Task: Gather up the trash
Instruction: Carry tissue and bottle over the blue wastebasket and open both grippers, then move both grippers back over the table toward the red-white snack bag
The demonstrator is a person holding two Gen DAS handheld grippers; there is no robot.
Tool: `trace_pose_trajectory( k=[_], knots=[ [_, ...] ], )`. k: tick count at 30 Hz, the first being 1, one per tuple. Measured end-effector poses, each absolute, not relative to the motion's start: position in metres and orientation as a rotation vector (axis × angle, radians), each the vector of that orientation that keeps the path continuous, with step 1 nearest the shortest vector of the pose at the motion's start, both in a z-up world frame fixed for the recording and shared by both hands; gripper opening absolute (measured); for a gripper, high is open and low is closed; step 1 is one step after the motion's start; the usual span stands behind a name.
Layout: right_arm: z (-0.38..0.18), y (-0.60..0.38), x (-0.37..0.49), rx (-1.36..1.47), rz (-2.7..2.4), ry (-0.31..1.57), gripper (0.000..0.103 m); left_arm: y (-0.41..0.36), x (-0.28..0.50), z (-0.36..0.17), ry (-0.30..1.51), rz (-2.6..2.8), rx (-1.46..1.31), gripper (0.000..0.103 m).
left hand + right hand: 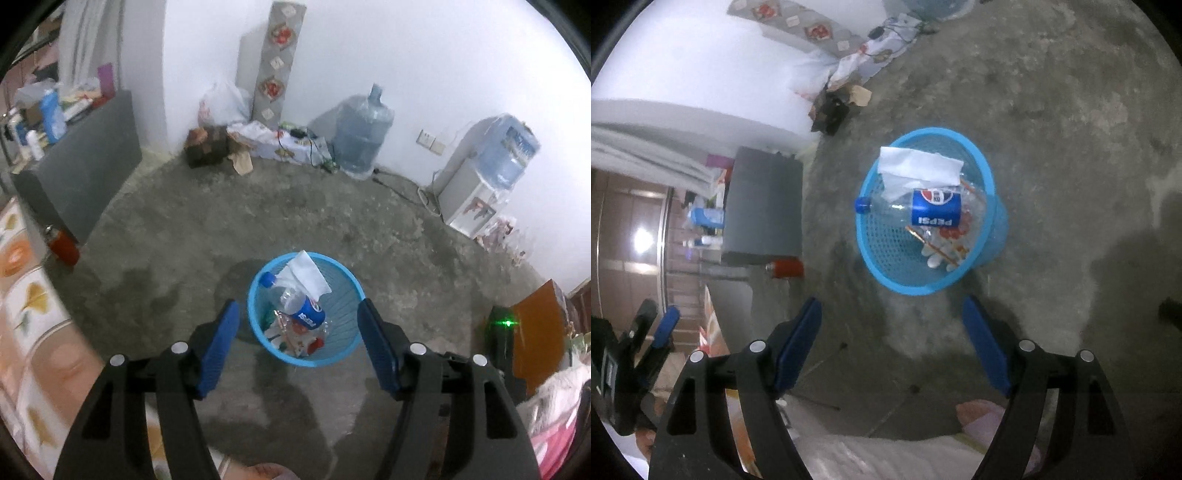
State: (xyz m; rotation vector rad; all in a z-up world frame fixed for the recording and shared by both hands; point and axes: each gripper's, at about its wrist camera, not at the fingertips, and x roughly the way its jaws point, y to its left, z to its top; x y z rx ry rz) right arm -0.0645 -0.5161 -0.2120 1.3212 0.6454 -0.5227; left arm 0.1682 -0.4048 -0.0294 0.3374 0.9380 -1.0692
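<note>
Both hand-held grippers hang released above the floor with nothing between their blue pads. From the left wrist view, the left gripper (297, 349) frames the blue mesh wastebasket (347, 343) between its spread fingers; from the right wrist view, the right gripper (892, 345) points down at the concrete just short of the same basket, and the left gripper also shows at that picture's left edge.

Trash already sits in the basket: a Pepsi bottle (301, 308) lies slanted across the opening with its blue cap resting at the rim, a white sheet of paper (306, 273) leans over the rim above it, and smaller wrappers and scraps (295, 338) lie at the bottom.

Judging from this, the risk lies mostly with what is perched high. The bottle and paper are not seated deep, so a finger brushing the rim, or another piece dropped on top, could tip them back out onto the concrete floor (258, 221). The basket looks light and stands free, so a nudge from either gripper could slide it or knock it over. Other clutter, such as the crumpled brown paper (242, 162) near the wall, lies well apart from the basket; whether it counts as trash cannot be told.
</note>
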Motion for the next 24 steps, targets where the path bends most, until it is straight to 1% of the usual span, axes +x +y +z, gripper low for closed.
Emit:
trace_pose_trajectory(
  k=[4, 6, 12, 18, 24],
  knots=[
    [-0.196, -0.505, -0.062, 1.277, -0.511, 0.651, 0.076, -0.347, 0.163, -0.002, 0.903, -1.068, 0.278, 0.065],
    [-0.187, -0.498, -0.058, 1.236, -0.5, 0.656, 0.078, -0.31, 0.16, 0.011, 0.872, -1.048, 0.25, 0.065],
    [-0.149, -0.466, -0.028, 1.091, -0.395, 0.674, 0.081, -0.196, 0.157, 0.03, 0.806, -0.905, 0.182, 0.065],
    [-0.111, -0.419, 0.016, 0.949, -0.23, 0.718, 0.081, -0.086, 0.156, 0.026, 0.779, -0.715, 0.101, 0.065],
    [-0.085, -0.367, 0.067, 0.833, -0.057, 0.787, 0.081, 0.005, 0.157, 0.004, 0.822, -0.573, -0.06, 0.065]
  ],
)
